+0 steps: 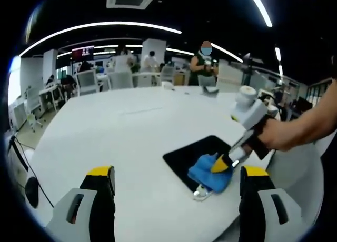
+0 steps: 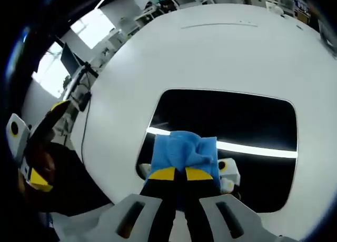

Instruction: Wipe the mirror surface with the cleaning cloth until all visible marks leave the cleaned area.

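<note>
A dark rectangular mirror (image 1: 194, 153) lies flat on the white round table (image 1: 121, 131). A blue cleaning cloth (image 1: 209, 177) rests on its near end. My right gripper (image 1: 221, 165), held by a hand, comes in from the right and presses down on the cloth. In the right gripper view my right gripper (image 2: 180, 174) is shut on the blue cloth (image 2: 184, 149), flat on the mirror (image 2: 242, 118), which reflects a ceiling light strip. My left gripper (image 1: 179, 173) hovers open over the table, short of the mirror, holding nothing. It also appears at the left edge as the left gripper (image 2: 32, 147).
A small white and silver fitting (image 2: 229, 174) sits at the mirror's near edge. A black cable (image 1: 23, 163) runs along the table's left side. Beyond the far edge are chairs, desks and a standing person (image 1: 204, 68). Bare table stretches left of and beyond the mirror.
</note>
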Tool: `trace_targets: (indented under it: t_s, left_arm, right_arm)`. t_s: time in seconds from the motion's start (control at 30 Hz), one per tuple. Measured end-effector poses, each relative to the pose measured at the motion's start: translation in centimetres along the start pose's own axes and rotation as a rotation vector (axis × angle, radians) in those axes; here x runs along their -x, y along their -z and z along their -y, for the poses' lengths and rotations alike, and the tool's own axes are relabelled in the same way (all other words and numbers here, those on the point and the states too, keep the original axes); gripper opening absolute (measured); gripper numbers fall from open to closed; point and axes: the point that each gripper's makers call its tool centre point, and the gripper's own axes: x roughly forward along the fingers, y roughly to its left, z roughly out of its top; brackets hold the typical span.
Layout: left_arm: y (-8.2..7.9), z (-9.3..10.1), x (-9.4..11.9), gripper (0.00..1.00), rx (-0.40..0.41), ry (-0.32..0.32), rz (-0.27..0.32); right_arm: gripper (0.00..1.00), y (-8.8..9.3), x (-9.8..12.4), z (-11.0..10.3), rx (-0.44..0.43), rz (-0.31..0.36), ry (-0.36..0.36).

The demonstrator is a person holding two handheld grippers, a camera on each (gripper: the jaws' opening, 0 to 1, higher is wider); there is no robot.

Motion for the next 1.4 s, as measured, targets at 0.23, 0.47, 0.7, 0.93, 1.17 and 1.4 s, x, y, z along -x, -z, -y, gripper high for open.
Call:
trace_targets:
  t_s: [0.23, 0.47, 0.7, 0.93, 1.17, 1.4]
  left_arm:
    - [0.1, 0.3, 0.1, 0.99, 0.0, 0.009, 0.0]
    - [0.1, -0.7, 0.9, 0.99, 0.009, -0.01, 0.004]
    - [0.0, -0.8, 1.2, 0.99, 0.009, -0.021, 0.007]
    - [-0.2, -0.5, 1.4, 0.99, 0.0, -0.021, 0.013]
    - [0.1, 0.0, 1.3, 0.99, 0.006, -0.02, 0.015]
    - [0.1, 0.3, 1.3, 0.99, 0.002, -0.013, 0.013]
  right_arm:
    - [0.0, 0.8, 0.2, -0.4, -0.029, -0.002, -0.022]
    - [0.0, 1.5, 0.3, -0.9, -0.013, -0.013, -0.022]
    - [0.0, 2.3, 0.5, -1.2, -0.001, -0.028, -0.027]
    - [0.0, 2.9, 0.7, -1.4, 0.012, -0.04, -0.031]
    - [0.0, 3.2, 0.7, -1.4, 0.006, -0.04, -0.039]
    - [0.0, 3.1, 0.6, -1.3, -0.007, -0.047, -0.047]
